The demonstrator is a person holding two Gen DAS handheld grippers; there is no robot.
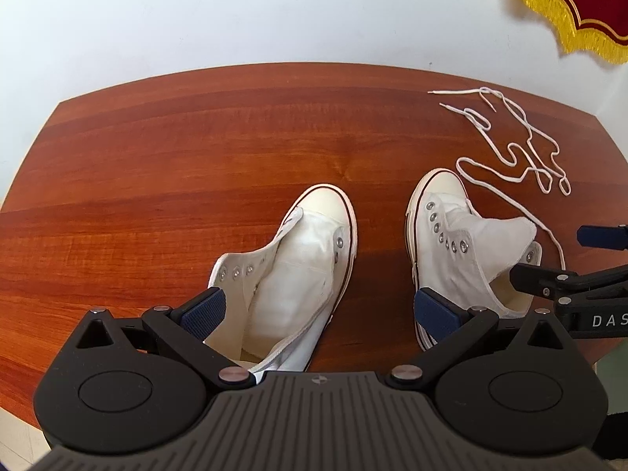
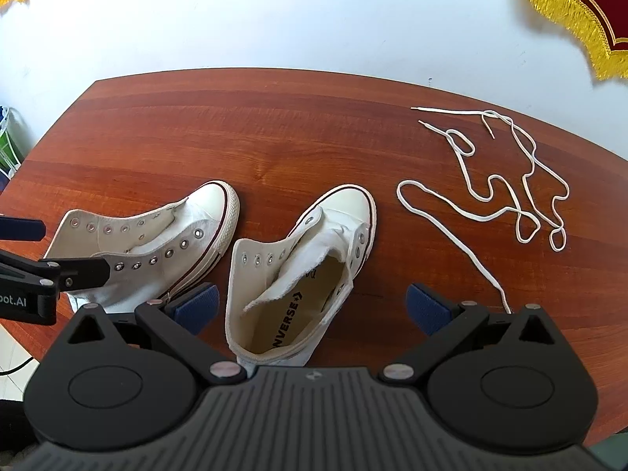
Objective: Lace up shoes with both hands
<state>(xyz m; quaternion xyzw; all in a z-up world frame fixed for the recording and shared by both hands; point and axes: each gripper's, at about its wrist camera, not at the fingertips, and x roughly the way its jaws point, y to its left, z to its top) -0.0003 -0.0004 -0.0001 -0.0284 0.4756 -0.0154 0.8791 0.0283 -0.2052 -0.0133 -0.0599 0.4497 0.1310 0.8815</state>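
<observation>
Both shoes (image 2: 298,274) unlaced ahead of wide, empty claws (image 2: 310,310); laces (image 2: 510,180) loose on counter (image 2: 274,137), beyond right claw.

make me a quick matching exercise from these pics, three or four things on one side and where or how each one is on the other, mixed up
Things:
1. loose shoelaces
2. left shoe
3. right shoe
4. red banner

Descriptions:
A. hangs on the wall, yellow fringe
B. tipped on its side, unlaced
C. tangled on the table, right of the shoes
D. upright, insole lettering visible

Pairs: 1-C, 2-B, 3-D, 4-A
</observation>
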